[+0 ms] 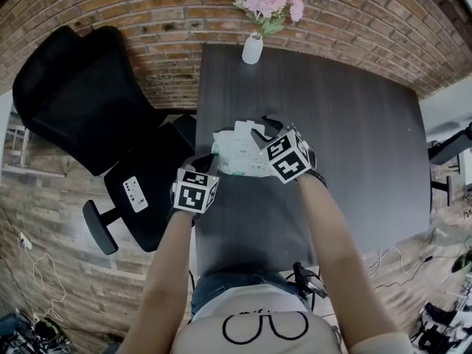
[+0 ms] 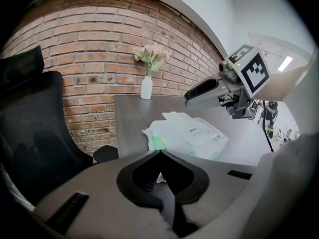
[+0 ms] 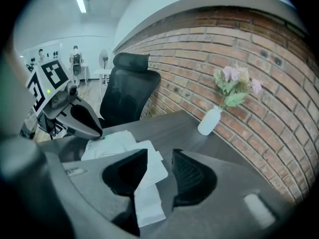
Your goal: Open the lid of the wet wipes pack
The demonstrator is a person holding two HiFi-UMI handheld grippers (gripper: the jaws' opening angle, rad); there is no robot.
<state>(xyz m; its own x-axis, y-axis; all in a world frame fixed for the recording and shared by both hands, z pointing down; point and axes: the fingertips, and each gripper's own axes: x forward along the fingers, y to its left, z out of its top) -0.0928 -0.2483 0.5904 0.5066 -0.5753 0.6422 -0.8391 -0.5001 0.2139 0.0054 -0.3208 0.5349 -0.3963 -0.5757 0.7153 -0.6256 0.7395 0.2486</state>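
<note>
Right tongs (image 3: 159,153) stand apart astride the white lid flap (image 3: 152,168), not pressing it. Left tongs (image 2: 159,153) are together, apparently pinching the near-left edge of the wet wipes pack (image 2: 189,136), which lies just ahead on the tabletop (image 1: 346,146).

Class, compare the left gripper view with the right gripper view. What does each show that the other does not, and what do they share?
Left gripper view only: the pack's label reading OPEN, and the right gripper seen from outside with its marker cube. Right gripper view only: the white lid flap standing between that gripper's parted jaws, and the left gripper at the pack's edge. Both: the wet wipes pack, flower vase, black chair, brick wall, dark table.
</note>
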